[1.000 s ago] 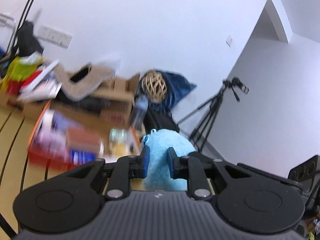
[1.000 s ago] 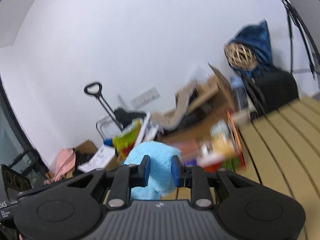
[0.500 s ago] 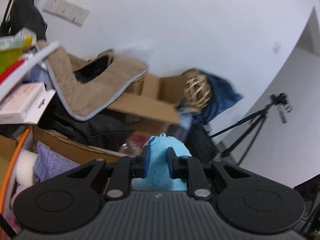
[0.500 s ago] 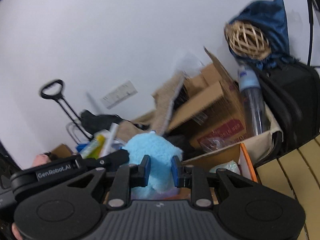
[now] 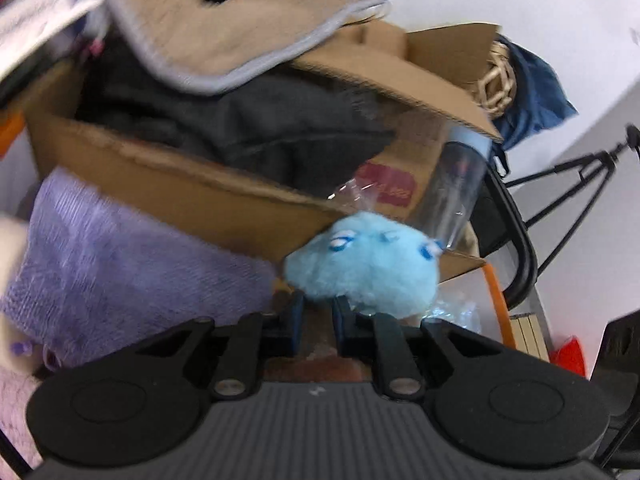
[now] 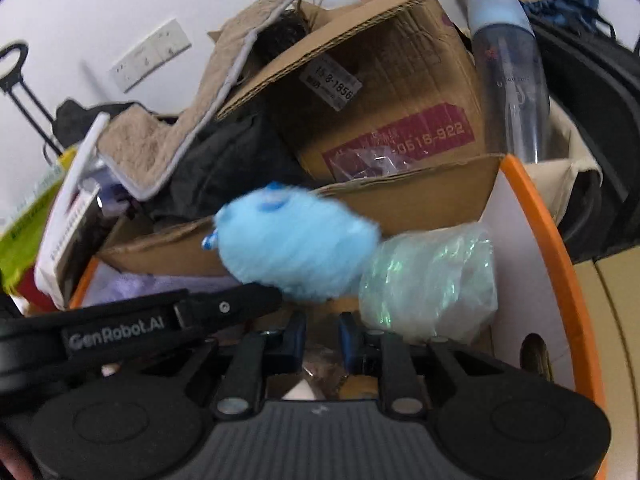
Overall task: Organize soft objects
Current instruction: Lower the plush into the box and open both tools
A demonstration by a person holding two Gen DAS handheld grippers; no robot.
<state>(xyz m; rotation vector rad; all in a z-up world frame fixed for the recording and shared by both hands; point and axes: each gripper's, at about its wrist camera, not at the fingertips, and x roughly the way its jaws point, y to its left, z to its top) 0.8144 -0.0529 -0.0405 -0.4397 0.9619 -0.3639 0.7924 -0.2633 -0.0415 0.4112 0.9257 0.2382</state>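
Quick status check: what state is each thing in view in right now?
Blue plush toy: just beyond both grippers' fingertips, over the orange-rimmed bin.
Left gripper: jaws nearly shut; grip on toy unclear.
Right gripper: nearly shut; grip unclear.
Cardboard box: open, flaps up.
Water bottle: upright, capped.
Purple towel: bunched.

Cardboard box (image 5: 168,184) blocks ahead; bin (image 6: 560,240) crowded.

We are seeing a worn cardboard box (image 6: 384,92) standing open, with a tan mat (image 5: 248,36) draping over its back edge. A clear water bottle (image 6: 508,72) is leaning at its right corner, and a tripod (image 5: 576,176) is standing farther right by the wall.
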